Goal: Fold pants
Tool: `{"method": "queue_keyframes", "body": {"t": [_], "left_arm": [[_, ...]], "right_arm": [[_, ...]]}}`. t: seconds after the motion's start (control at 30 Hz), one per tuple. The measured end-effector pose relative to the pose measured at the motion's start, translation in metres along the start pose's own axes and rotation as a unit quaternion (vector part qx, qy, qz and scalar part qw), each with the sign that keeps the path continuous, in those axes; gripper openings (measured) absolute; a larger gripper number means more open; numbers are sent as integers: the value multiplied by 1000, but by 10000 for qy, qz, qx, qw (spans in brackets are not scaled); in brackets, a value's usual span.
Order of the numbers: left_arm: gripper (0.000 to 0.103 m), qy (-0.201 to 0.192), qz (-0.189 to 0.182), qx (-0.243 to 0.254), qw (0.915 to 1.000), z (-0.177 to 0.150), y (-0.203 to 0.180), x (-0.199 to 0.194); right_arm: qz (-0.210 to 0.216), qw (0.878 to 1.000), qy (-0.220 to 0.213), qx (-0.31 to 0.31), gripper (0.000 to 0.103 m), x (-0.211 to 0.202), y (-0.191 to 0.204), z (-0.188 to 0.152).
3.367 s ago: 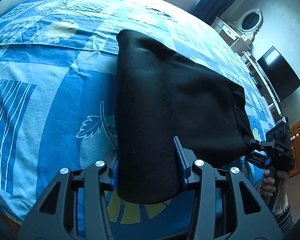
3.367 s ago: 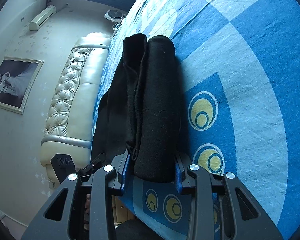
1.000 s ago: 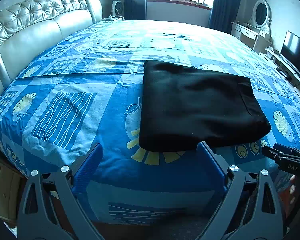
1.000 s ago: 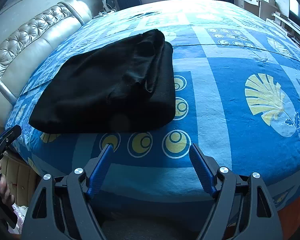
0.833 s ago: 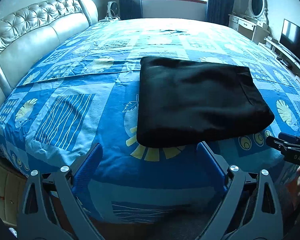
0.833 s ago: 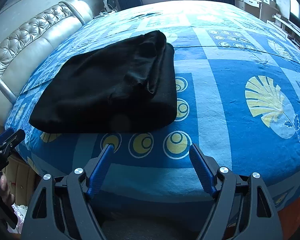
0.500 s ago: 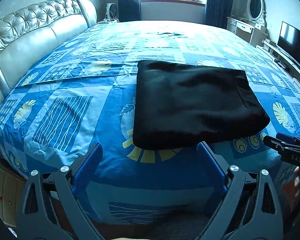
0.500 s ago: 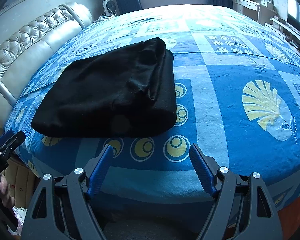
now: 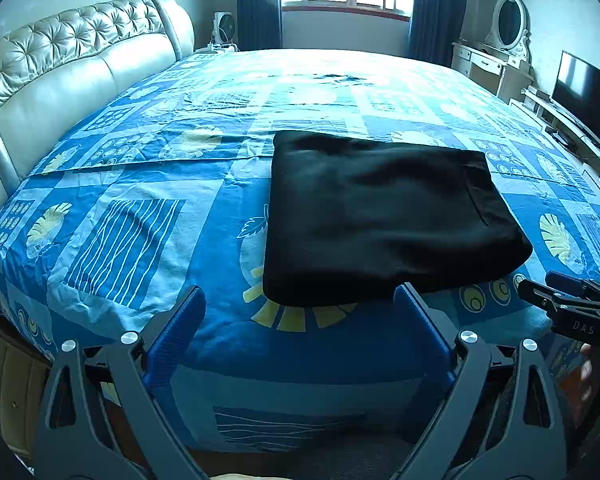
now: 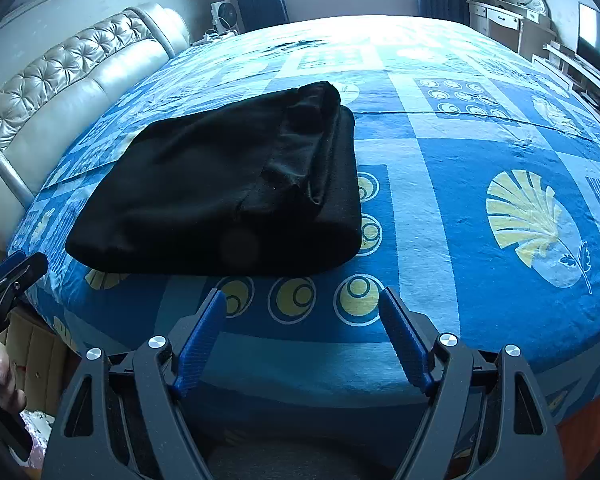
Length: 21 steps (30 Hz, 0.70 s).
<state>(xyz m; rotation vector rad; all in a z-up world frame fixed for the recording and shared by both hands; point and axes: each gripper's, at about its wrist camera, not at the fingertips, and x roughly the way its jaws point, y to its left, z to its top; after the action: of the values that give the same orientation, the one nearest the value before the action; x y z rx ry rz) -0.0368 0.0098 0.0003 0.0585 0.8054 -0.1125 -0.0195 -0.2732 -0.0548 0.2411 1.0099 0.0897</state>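
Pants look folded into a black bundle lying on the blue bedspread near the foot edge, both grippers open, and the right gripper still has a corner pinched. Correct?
Not quite. The right gripper pinches nothing: the right wrist view shows its blue pads apart, short of the pants. The rest holds: folded black bundle on the bedspread, left gripper open too.

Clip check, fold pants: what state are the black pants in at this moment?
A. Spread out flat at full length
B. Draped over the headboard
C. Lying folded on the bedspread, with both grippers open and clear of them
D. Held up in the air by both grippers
C: the black pants lie as a compact folded bundle on the blue bedspread, while the left gripper and right gripper are open, with nothing between their fingers.
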Motion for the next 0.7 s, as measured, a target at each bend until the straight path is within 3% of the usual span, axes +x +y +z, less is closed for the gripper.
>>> {"method": "queue_keyframes", "body": {"t": [0.7], "left_arm": [[95,87,-24,31,10000,-3,-7,1]], "right_arm": [[-29,9999,68,-135,78,2,9,-3]]}}
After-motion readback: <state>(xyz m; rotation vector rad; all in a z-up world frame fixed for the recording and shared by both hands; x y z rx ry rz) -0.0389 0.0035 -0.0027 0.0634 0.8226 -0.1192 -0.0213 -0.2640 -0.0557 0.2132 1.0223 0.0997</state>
